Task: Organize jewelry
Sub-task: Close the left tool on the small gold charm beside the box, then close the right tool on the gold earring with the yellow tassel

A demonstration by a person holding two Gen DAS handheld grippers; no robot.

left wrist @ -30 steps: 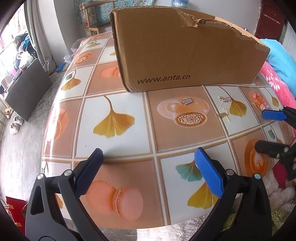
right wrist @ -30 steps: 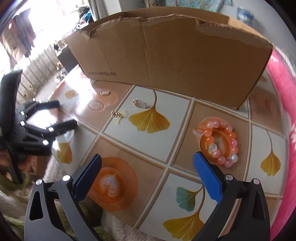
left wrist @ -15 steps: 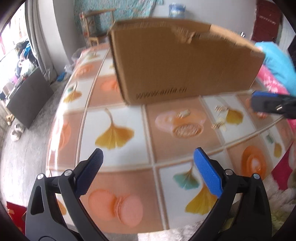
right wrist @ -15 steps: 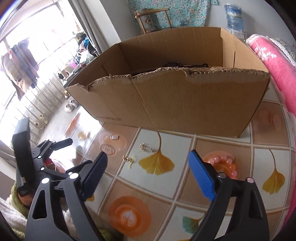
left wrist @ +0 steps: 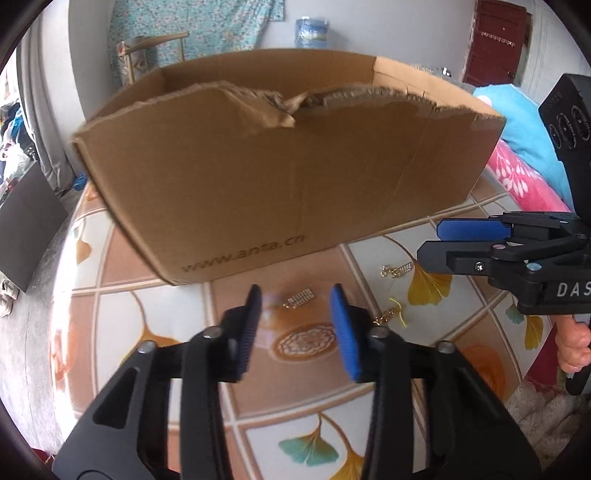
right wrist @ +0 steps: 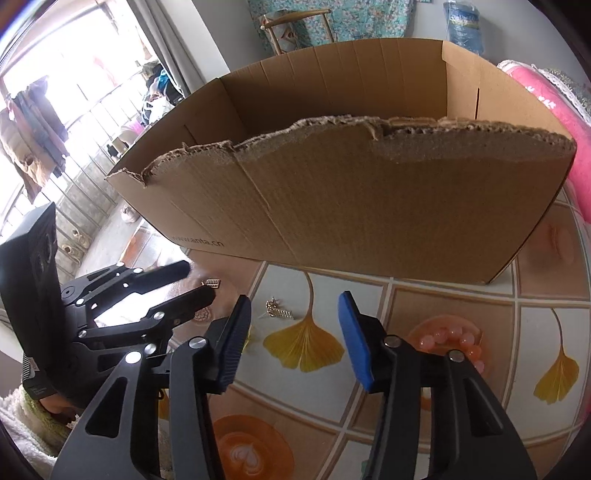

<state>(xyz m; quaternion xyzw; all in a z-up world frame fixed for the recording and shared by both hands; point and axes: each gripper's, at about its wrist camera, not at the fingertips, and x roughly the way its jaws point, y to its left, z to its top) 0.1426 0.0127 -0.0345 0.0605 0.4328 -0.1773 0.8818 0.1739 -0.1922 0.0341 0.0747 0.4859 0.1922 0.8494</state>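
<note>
Three small gold earrings lie on the patterned table in front of a cardboard box (left wrist: 288,177). One earring (left wrist: 300,298) lies just ahead between my left gripper's (left wrist: 295,310) open fingers. A second earring (left wrist: 397,270) and a third earring (left wrist: 388,314) lie to the right. My right gripper (right wrist: 295,314) is open above the second earring (right wrist: 279,312); it also shows in the left wrist view (left wrist: 436,240). A pink bead bracelet (right wrist: 452,341) lies behind the right finger. The left gripper (right wrist: 195,284) shows at the left, open around the first earring (right wrist: 211,283).
The open-topped box (right wrist: 369,206) has a torn front rim and fills the back of the table. A pink and blue blanket (left wrist: 524,166) lies to the right. A chair (right wrist: 295,29) and a water bottle (left wrist: 312,31) stand behind the box.
Both grippers have moved forward and down toward the earrings and have narrowed their opening. The left gripper now frames the first earring; the right gripper has come over the second.
</note>
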